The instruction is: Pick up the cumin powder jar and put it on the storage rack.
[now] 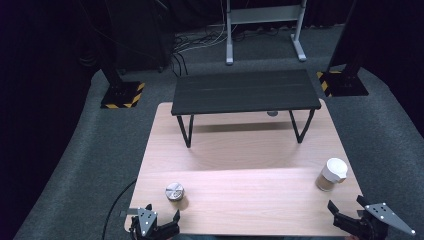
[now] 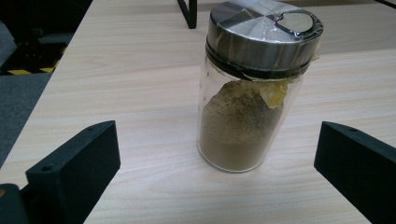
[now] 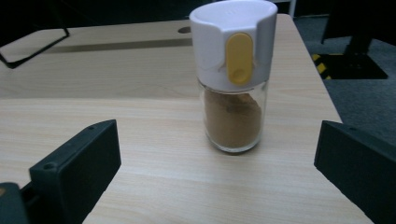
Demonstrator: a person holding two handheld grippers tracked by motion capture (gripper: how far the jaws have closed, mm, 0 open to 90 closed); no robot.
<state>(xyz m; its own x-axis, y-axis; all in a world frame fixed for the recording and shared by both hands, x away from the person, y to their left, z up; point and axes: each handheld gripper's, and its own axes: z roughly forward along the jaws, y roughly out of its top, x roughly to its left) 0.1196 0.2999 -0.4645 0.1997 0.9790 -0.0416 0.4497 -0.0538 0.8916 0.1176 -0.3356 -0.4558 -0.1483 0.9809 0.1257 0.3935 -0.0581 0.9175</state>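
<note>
High view is showing both claws waiting at the near edge of the wooden table [image 1: 240, 150], the left gripper [image 1: 154, 220] just behind a steel-lidded jar [image 1: 175, 191] and the right gripper [image 1: 357, 214] just behind a white-capped shaker [image 1: 331, 174]; a black rack [image 1: 245, 91] is standing well beyond both. Left gripper view is showing its jaws spread wide and holding nothing, with the steel-lidded jar [image 2: 254, 84] standing upright between and just ahead of them, about half full of olive-brown powder, clear tape crossing its lid. Right gripper view is showing the same released stance, the white-capped shaker [image 3: 236, 74] upright ahead between the jaws, its yellow tab facing the claw and brown powder sitting low inside. Both bodies are looking like smooth, rigid clear walls, so they are likely slippery, breakable if dropped, and light to moderate in weight. I am judging the best hold to be across the clear body below the lid, squeezing gently and keeping each upright.
</note>
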